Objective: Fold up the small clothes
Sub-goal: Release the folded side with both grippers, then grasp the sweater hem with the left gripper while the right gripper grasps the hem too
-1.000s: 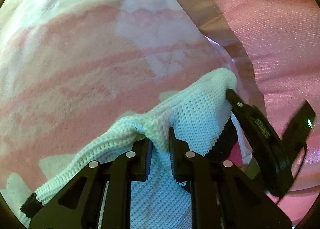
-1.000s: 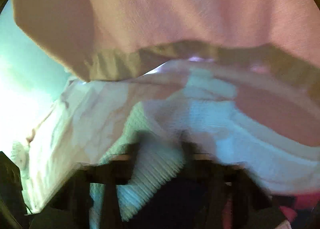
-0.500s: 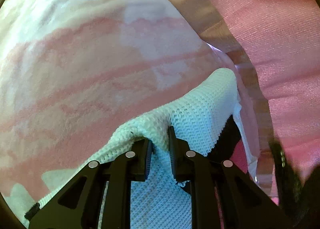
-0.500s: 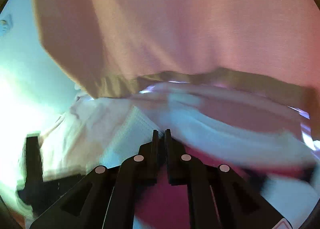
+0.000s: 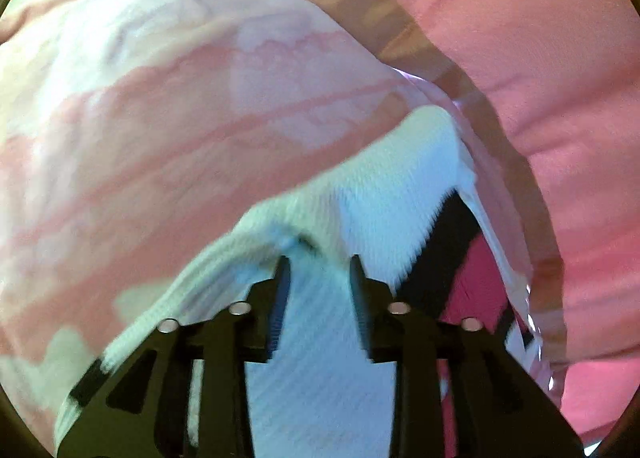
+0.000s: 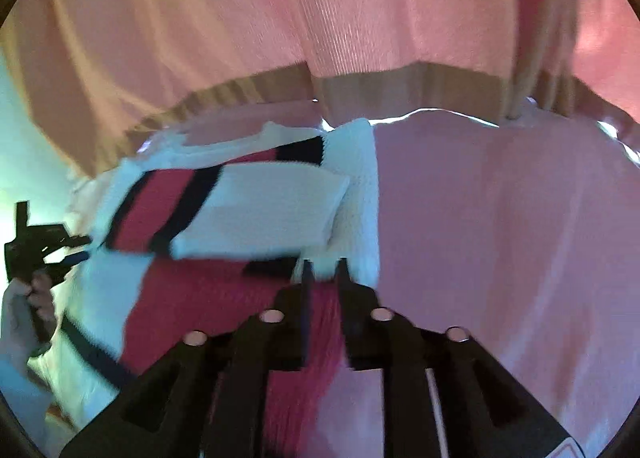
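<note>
White knit garment lies under the opening left fingers.

Knit sweater coarse, matt; pink curtain ribbed cloth; grippers matt black plastic.

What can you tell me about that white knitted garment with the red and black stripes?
The garment is a small knit, mostly white with red panels edged by black bands. It lies on a pink-and-white patterned cloth, with one striped part folded over onto the rest. The knit looks ribbed and soft; motion blur hides finer detail. The left gripper has just been opening, jaws apart over a white fold bunched near its tips. The right gripper has also just been opening, at a red and white edge.
</note>
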